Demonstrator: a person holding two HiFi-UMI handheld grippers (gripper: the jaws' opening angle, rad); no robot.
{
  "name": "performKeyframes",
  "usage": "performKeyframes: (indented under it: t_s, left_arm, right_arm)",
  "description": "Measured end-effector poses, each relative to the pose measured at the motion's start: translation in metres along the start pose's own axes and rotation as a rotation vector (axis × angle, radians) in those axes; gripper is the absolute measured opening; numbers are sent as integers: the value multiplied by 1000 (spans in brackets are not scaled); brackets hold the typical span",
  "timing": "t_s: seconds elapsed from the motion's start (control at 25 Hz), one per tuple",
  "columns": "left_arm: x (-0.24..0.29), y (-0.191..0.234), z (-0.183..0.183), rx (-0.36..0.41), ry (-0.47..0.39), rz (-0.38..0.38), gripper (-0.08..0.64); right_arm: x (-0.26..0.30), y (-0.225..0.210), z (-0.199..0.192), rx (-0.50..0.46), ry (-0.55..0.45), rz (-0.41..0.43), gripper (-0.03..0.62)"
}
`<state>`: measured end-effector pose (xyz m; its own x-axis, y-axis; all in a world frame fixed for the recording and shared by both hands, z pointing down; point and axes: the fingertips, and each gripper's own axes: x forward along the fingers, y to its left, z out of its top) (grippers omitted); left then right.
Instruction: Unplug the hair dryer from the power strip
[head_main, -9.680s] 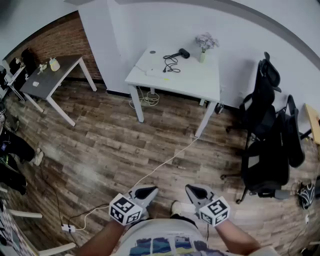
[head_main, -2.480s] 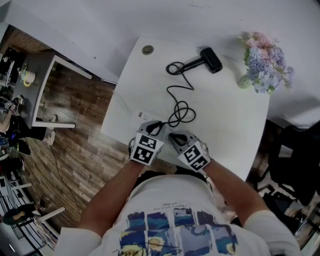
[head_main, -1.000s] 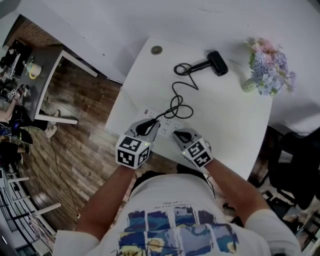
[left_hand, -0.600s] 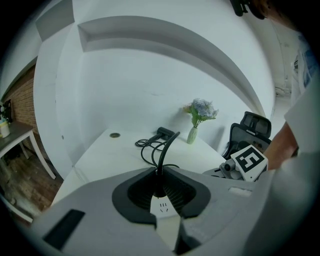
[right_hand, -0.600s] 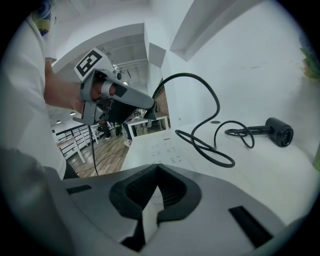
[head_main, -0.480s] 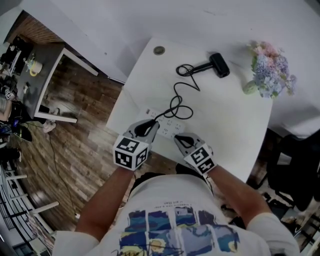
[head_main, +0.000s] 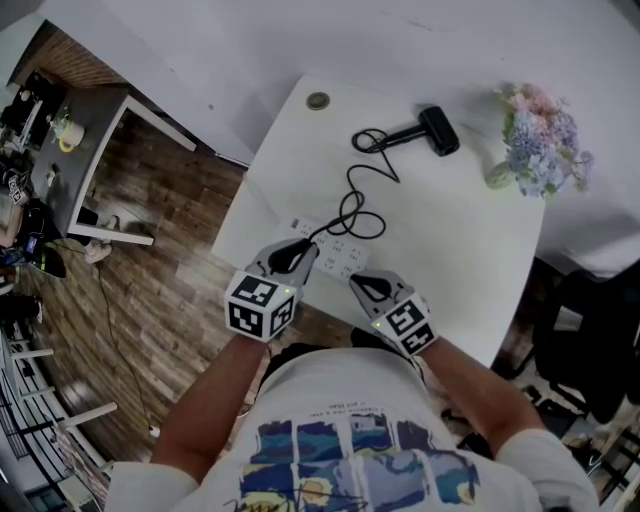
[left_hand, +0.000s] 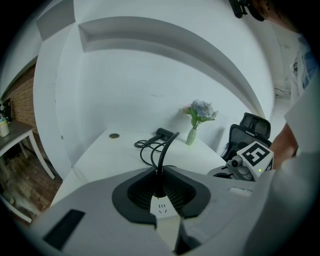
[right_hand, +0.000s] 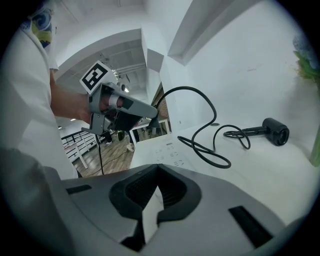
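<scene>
Left gripper (head_main: 297, 252): jaws clamped on the black plug (left_hand: 159, 187) of the cord (head_main: 352, 205), directly above the white power strip (head_main: 338, 256); whether the pins are seated cannot be made out. Right gripper (head_main: 363, 286): jaws brought together, nothing held, positioned at 4 o'clock of the left. Hair dryer (head_main: 432, 130): laid at 1 o'clock of the strip on the white table (head_main: 460, 250), cord looped between.

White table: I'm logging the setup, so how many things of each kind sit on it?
hair dryer: 1
power strip: 1
vase of flowers: 1
round disc: 1
Total: 4
</scene>
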<state>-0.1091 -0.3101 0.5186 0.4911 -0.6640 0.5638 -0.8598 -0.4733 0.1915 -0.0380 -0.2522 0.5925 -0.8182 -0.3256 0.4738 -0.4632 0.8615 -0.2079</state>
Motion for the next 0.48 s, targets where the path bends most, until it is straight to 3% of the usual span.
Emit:
performKeyframes:
  t_s: [0.48]
  left_arm:
    - [1,-3,-1,-6,4,-6,43]
  right_arm:
    - [-6,2,4,6,-15,7,0]
